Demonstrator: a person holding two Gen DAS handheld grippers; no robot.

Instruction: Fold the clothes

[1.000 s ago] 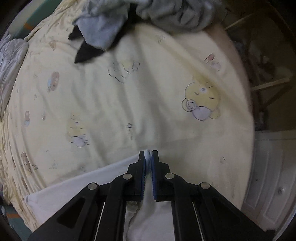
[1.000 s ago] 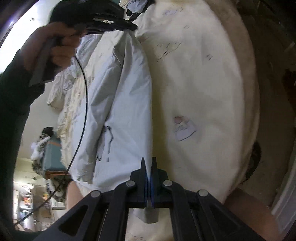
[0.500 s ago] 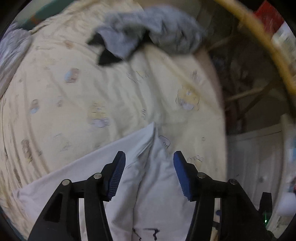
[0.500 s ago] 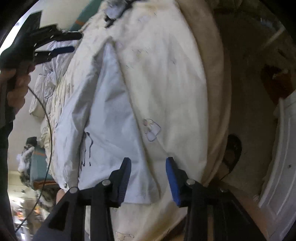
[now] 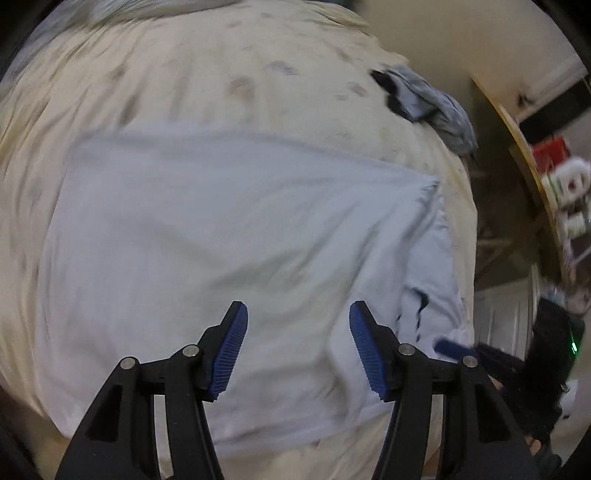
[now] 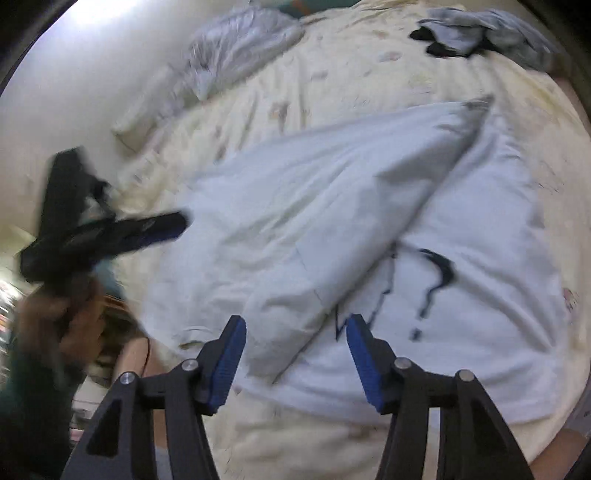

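Observation:
A white T-shirt lies spread on the cream bedsheet, one side folded over itself; a dark print shows on its uncovered part. In the right wrist view the folded flap runs diagonally across the shirt. My left gripper hovers open above the shirt with nothing between its fingers. My right gripper is open too, above the shirt's near edge. The left gripper also shows at the left of the right wrist view, held by a hand.
A heap of grey and black clothes lies at the bed's far corner. A grey crumpled blanket sits by the wall. The bed's edge drops off on the right in the left wrist view, beside a white cabinet.
Both grippers went from shut on the shirt's edge to open, letting it go. They have pulled back and turned, so the folded shirt now lies flat below them.

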